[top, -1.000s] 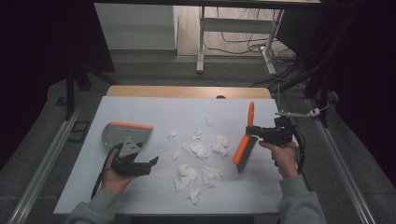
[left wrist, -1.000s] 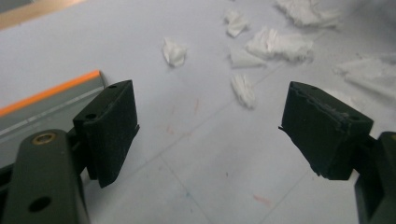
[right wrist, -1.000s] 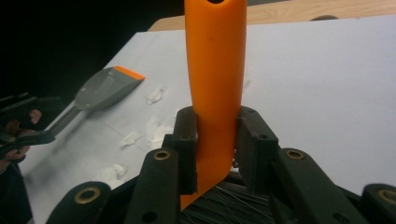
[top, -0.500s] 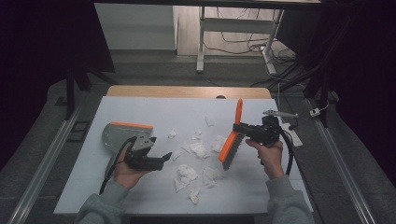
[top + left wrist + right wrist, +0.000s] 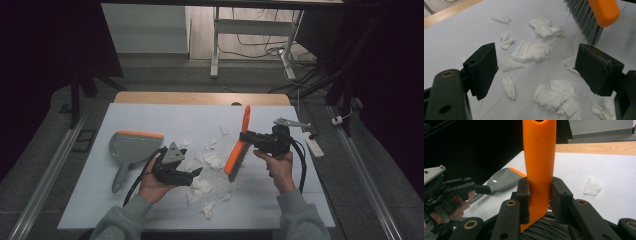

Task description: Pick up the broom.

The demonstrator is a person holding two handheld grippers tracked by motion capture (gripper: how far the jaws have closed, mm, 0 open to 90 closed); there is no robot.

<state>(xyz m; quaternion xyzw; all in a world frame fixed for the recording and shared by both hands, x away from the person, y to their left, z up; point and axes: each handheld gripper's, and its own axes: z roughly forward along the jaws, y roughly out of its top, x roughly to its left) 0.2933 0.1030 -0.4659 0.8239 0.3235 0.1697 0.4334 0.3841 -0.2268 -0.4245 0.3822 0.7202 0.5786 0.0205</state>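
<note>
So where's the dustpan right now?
In the high view the dustpan lies on the left part of the table, just beyond the left gripper and left of the scattered paper scraps.

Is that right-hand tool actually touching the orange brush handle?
Touching. In the right gripper view, both black pads of the right tool press against the sides of the orange brush handle, clamping it upright between them.

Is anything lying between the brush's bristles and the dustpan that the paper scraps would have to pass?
Only the left gripper, jaws open and empty, hovers over the scraps between the brush and the dustpan; the table there looks bare otherwise.
</note>
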